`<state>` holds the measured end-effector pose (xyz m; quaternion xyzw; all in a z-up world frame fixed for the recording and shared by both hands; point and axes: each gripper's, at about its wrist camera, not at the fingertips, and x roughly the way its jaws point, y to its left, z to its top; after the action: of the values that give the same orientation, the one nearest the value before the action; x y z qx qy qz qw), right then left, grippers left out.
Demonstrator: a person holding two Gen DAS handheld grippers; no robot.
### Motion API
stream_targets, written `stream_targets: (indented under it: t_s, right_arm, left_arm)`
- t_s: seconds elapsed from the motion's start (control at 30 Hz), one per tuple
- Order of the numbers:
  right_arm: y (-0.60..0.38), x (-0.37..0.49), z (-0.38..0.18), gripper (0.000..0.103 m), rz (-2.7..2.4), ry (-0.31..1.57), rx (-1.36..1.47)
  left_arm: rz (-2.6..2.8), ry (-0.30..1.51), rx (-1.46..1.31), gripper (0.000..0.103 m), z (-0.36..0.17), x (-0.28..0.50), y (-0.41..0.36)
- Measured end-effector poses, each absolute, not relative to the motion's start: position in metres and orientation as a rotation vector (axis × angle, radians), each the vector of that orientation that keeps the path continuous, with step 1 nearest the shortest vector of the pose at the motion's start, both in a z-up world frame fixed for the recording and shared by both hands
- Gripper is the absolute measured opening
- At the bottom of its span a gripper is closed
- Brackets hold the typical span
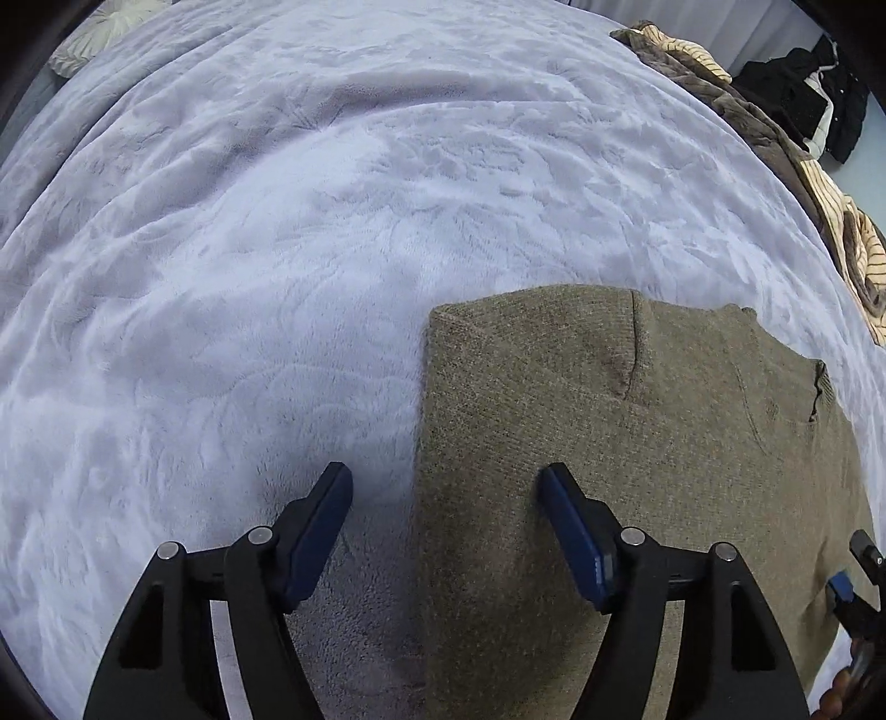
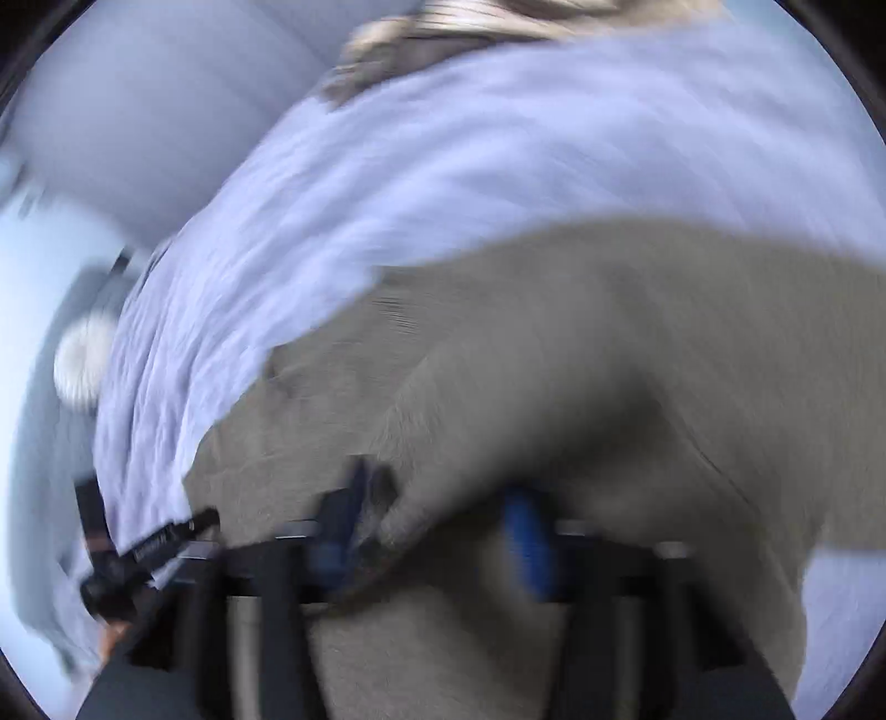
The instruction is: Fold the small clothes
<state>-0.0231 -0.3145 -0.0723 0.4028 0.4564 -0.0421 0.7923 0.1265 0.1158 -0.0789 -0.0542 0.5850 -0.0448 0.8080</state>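
An olive-brown knit garment (image 1: 620, 443) lies folded flat on a lilac fleece blanket (image 1: 277, 249). My left gripper (image 1: 446, 487) is open and empty; it hovers over the garment's left edge, one finger (image 1: 324, 526) above the blanket, the other over the knit. The right gripper's tip (image 1: 850, 587) shows at the garment's right edge. The right wrist view is motion-blurred: the garment (image 2: 554, 360) fills it, and my right gripper (image 2: 443, 520) has its fingers (image 2: 526, 543) apart, with a fold of knit between them.
A heap of brown and striped cream clothes (image 1: 775, 138) lies along the bed's far right edge, with a black garment (image 1: 814, 94) beyond it. A pale round cushion (image 1: 94, 33) sits at the far left corner. The left wrist gripper (image 2: 138, 559) shows in the right view.
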Motion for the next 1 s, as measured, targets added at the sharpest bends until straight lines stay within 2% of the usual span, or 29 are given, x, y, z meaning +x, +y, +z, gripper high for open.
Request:
stream_targets:
  t_s: [0.03, 0.13, 0.17, 0.2, 0.23, 0.27, 0.4, 0.5, 0.53, 0.57, 0.6, 0.63, 0.67, 0.8, 0.93, 1.0]
  right_arm:
    - [-0.32, -0.032, -0.076, 0.077, -0.084, 0.962, 0.921]
    - [-0.327, -0.031, -0.079, 0.077, -0.078, 0.943, 0.984]
    - [-0.326, -0.027, -0.079, 0.072, -0.09, 0.958, 0.989]
    - [-0.325, -0.022, -0.078, 0.062, -0.088, 0.97, 0.983]
    - [-0.322, -0.017, -0.076, 0.018, -0.083, 0.98, 0.964]
    - [-0.319, -0.009, -0.064, 0.008, -0.08, 0.981, 0.895]
    - [-0.309, 0.007, -0.038, 0.007, -0.029, 0.911, 0.742]
    - [-0.321, 0.006, -0.062, 0.007, -0.081, 0.994, 0.745]
    - [-0.324, 0.002, -0.075, 0.008, -0.099, 1.047, 0.757]
    - [-0.327, -0.004, -0.086, 0.008, -0.121, 1.084, 0.774]
    - [-0.33, -0.01, -0.091, 0.009, -0.121, 1.074, 0.799]
    - [-0.332, -0.017, -0.091, 0.01, -0.118, 1.059, 0.818]
    - [-0.334, -0.024, -0.09, 0.014, -0.122, 1.057, 0.818]
    - [-0.334, -0.04, -0.081, 0.02, -0.123, 1.083, 0.781]
    - [-0.334, -0.06, -0.073, 0.045, -0.101, 1.095, 0.78]
    - [-0.335, -0.068, -0.069, 0.047, -0.095, 1.096, 0.787]
  left_arm:
    - [-0.106, 1.245, -0.112, 0.043, -0.078, 0.125, 0.115]
    - [-0.123, 1.233, -0.063, 0.013, -0.072, 0.119, 0.103]
    - [-0.119, 1.224, -0.037, 0.01, -0.07, 0.122, 0.094]
    - [-0.117, 1.212, -0.031, 0.01, -0.066, 0.121, 0.093]
    - [-0.116, 1.202, -0.037, 0.01, -0.062, 0.123, 0.092]
    - [-0.116, 1.193, -0.049, 0.01, -0.059, 0.125, 0.094]
    - [-0.108, 1.204, -0.051, 0.01, -0.065, 0.128, 0.101]
    - [-0.085, 1.207, -0.047, 0.01, -0.069, 0.126, 0.102]
    - [-0.076, 1.206, -0.045, 0.013, -0.066, 0.126, 0.103]
    - [-0.063, 1.206, -0.031, 0.019, -0.064, 0.123, 0.105]
    - [-0.032, 1.202, 0.001, 0.036, -0.062, 0.12, 0.105]
    - [0.005, 1.187, 0.044, 0.061, -0.059, 0.115, 0.106]
    - [0.025, 1.164, 0.07, 0.07, -0.055, 0.11, 0.106]
    - [-0.007, 1.144, 0.11, 0.073, -0.041, 0.086, 0.105]
    - [-0.083, 1.168, 0.099, 0.073, -0.03, 0.058, 0.092]
    - [-0.121, 1.182, 0.115, 0.073, -0.028, 0.042, 0.076]
